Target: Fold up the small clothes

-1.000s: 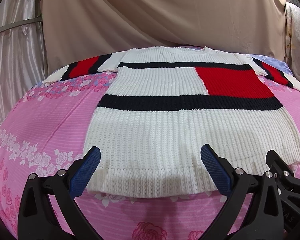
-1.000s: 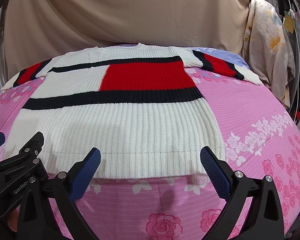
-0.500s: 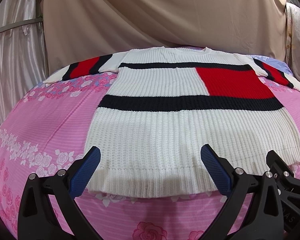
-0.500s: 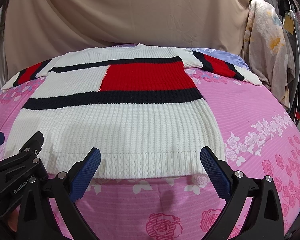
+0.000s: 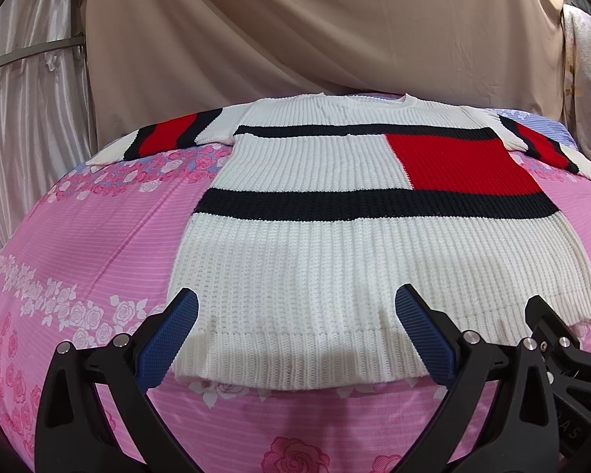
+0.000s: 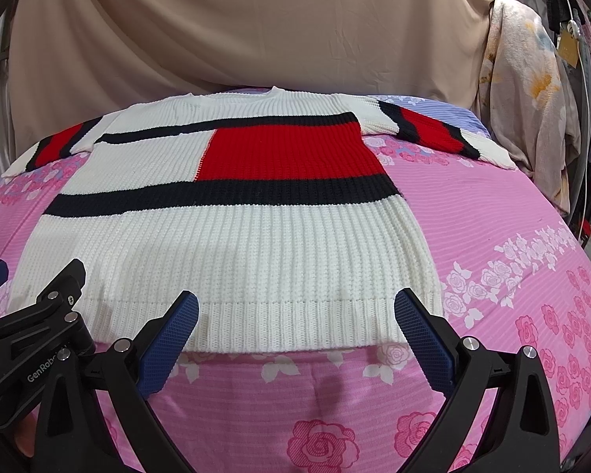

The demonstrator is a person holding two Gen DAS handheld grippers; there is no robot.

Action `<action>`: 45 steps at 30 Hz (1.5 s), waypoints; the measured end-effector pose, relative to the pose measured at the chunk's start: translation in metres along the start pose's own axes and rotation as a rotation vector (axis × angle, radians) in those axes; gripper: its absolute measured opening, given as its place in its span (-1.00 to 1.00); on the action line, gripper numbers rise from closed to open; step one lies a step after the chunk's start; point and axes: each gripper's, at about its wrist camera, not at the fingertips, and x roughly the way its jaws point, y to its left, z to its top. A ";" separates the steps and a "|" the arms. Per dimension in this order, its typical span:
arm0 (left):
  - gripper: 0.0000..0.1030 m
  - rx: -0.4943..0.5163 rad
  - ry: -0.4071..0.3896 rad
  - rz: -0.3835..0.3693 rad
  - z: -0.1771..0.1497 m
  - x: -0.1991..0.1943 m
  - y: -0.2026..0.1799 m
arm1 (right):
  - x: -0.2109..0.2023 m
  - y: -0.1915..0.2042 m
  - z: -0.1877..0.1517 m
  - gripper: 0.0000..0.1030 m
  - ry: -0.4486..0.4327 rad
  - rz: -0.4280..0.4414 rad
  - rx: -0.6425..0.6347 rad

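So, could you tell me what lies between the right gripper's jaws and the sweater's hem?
Nothing: the right gripper hovers open over the sweater's hem, with only pink floral bedsheet nearer, as the right wrist view shows.

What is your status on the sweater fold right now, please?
Left gripper and right gripper both open, empty, at the hem. Sweater flat on pink bedsheet, sleeves spread, unfolded. Nothing in the way.

A bed [image 5: 98, 244] under a pink sheet [image 6: 492, 213] printed with roses carries one thing: a knit sweater [image 5: 335, 260], lying flat, sleeves spread to both sides. The sweater's hem is at the near edge, its neck at the far edge. Beyond each sleeve the cover turns pale blue, perhaps a second cloth; the view there is too distorted to tell.
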 end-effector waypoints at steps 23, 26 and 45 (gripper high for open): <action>0.90 0.002 -0.003 0.002 0.000 0.000 0.000 | -0.001 -0.001 0.000 0.90 -0.005 -0.001 0.001; 0.90 0.003 -0.003 0.002 0.000 0.000 0.000 | -0.001 -0.001 -0.001 0.90 -0.005 0.000 0.002; 0.90 -0.018 -0.037 -0.147 0.040 -0.011 0.020 | 0.036 -0.151 0.055 0.90 0.041 0.070 0.220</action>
